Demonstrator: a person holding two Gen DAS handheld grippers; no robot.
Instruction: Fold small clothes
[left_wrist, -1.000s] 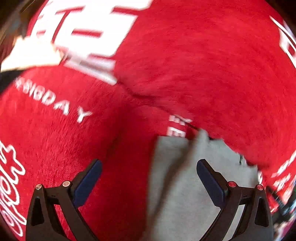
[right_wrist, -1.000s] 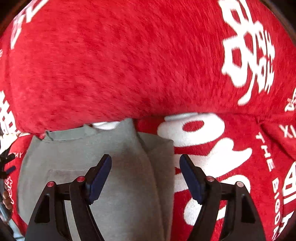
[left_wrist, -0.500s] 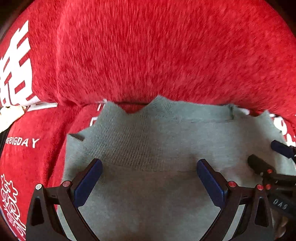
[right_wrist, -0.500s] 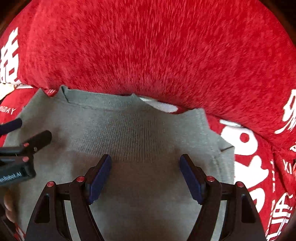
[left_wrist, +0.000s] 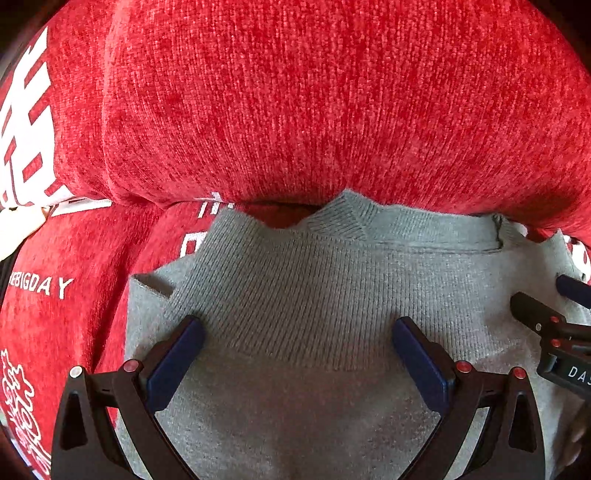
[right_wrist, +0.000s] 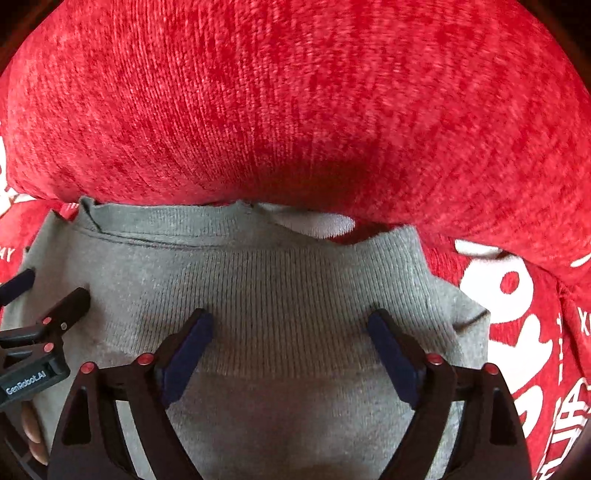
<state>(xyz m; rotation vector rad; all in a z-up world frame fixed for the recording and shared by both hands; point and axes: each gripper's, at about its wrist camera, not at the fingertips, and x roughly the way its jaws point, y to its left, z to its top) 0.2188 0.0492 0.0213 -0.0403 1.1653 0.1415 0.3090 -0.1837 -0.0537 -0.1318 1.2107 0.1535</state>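
Your two wrist cameras both look steeply down along their own fingers, close over the grey knit garment (left_wrist: 314, 295), which fills the lower half of each view, with the red cushion (left_wrist: 314, 103) bulging across the top. They sit side by side and face the same way. Your left camera catches the right gripper (left_wrist: 546, 306) poking in at its right edge; your right camera catches the left gripper (right_wrist: 44, 295) at its left edge. Both views share the garment's ribbed band and its far edge against the cushion.
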